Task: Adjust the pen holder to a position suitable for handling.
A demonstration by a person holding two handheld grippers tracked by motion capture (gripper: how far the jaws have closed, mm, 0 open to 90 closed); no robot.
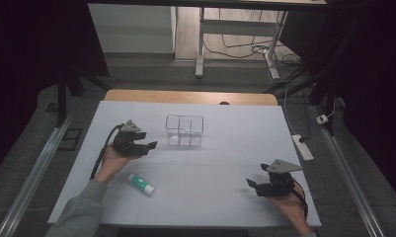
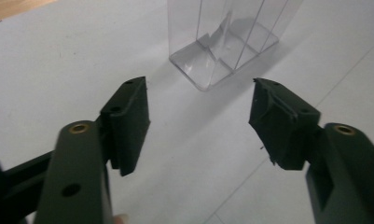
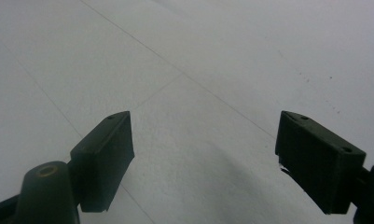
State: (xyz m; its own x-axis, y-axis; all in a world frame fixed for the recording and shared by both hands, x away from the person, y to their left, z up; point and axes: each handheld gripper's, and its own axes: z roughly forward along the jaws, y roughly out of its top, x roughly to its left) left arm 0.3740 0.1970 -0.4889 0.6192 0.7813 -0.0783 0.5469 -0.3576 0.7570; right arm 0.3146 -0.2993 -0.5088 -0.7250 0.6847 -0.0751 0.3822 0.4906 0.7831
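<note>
Glue stick [image 1: 140, 183] lies flat on the white table sheet [image 1: 220, 168], just behind my left hand [image 1: 114, 163] and well apart from the clear divided organiser [image 1: 184, 130], which stands upright near the middle of the sheet with its compartments bare. I judge the stick to be the item meant for the organiser, since nothing else loose lies on the sheet.

My left gripper [image 1: 148, 146] hovers beside the organiser, jaws apart with nothing between them; in the left gripper view the organiser [image 2: 222, 42] stands straight ahead of the gap [image 2: 201, 121]. This heading suits lining up on the container rather than a pick.

My right gripper [image 1: 252, 183] rests low near the right front of the sheet, jaws spread wide and holding nothing; the right gripper view shows its pads [image 3: 105, 158] over bare sheet. I judge it parked clear of the work zone.

The stick has a white body with a green band and cap; any printing is too small to read. No other writing is legible.
</note>
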